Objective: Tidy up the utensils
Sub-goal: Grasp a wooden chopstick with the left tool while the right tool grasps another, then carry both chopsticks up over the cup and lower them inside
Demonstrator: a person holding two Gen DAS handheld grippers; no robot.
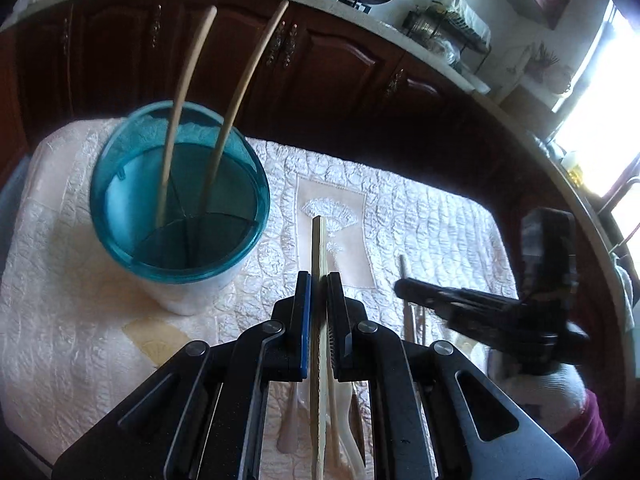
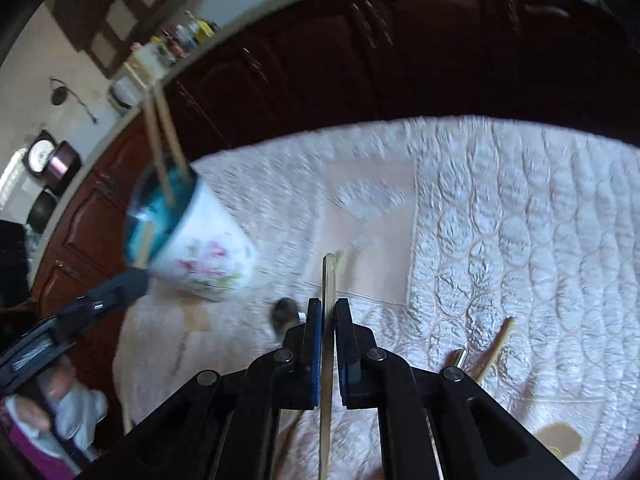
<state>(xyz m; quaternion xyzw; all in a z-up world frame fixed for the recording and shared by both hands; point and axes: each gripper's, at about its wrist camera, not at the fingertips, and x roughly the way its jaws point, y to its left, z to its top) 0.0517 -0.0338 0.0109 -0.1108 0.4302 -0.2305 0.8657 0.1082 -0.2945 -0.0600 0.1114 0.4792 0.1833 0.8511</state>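
Two chopsticks (image 1: 188, 108) already stand in the blue-rimmed holder (image 1: 120, 184). Left tongs (image 1: 319, 280) pinch a wooden chopstick (image 1: 317, 248); right tongs (image 2: 329, 306) pinch a metal handle (image 2: 329, 276). More utensils (image 2: 494, 346) lie on the quilted cloth (image 2: 520, 220).

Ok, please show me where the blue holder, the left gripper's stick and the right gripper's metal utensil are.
blue holder (image 1: 120, 236): left wrist view, on its inner wall.
stick (image 1: 318, 240): left wrist view, on the part ahead of the fingers.
metal utensil (image 2: 329, 276): right wrist view, on the handle ahead of the fingers.
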